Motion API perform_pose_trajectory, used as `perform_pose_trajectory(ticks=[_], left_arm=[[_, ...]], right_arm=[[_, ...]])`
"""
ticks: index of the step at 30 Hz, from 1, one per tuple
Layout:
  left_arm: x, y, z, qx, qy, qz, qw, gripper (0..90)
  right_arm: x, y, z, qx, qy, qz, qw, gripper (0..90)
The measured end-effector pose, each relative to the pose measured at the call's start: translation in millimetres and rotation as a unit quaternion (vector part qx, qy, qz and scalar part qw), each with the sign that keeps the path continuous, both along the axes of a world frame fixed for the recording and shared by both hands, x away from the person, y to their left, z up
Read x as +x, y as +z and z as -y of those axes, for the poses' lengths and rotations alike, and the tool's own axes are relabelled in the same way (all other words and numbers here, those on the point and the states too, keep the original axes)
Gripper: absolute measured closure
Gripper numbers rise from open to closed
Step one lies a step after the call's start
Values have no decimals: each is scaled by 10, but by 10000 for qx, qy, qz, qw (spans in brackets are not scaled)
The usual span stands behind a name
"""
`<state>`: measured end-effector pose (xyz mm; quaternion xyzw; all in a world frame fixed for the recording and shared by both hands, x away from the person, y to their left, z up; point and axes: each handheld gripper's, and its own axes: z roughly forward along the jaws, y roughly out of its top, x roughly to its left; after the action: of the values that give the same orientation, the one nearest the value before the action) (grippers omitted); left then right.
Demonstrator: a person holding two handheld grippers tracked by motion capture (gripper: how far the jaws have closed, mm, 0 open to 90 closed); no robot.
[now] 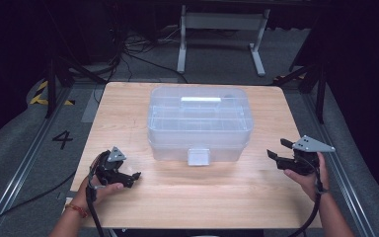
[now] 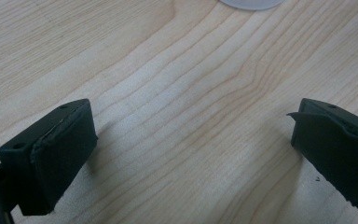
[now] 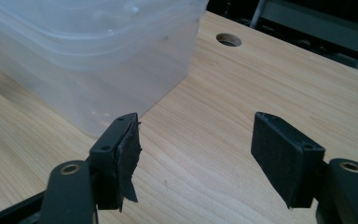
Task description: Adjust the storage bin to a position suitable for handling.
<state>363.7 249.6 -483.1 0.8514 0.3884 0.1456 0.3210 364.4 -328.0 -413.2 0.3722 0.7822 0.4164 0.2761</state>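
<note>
A clear plastic storage box [image 1: 200, 123] with a lid, a top handle and a front latch [image 1: 198, 156] stands at the middle of the wooden table [image 1: 187, 192]. My left gripper [image 1: 132, 178] rests low over the table at the front left, open, with bare wood between its jaws [image 2: 191, 135]. My right gripper [image 1: 279, 154] is held at the front right, open and empty, aimed toward the box's right end [image 3: 93, 60]. Both grippers are apart from the box.
A round hole [image 3: 229, 39] is cut in the table top near its far right corner. Beyond the table stand a white metal frame [image 1: 222, 34] and black cables on the grey floor. A yellow-black marker [image 1: 42, 94] lies at the left.
</note>
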Motion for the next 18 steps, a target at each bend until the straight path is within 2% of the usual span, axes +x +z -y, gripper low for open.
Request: perform_pose_trajectory(ticks=[2,8,10,18], left_arm=[[-14,-1,3,-31,38,-66,10000,4],[-15,0,1,-20,35,-61,10000,4],[-17,-1,2,-27,46,-64,10000,4],[-14,2,-2,5,24,-33,10000,5]], right_arm=[[11,38,-18,15,16,40,10000,331],[57,171,-58,166,122,183,9996,327],[75,203,-72,124,122,229,9996,327],[125,414,-113,202,235,395,9987,328]])
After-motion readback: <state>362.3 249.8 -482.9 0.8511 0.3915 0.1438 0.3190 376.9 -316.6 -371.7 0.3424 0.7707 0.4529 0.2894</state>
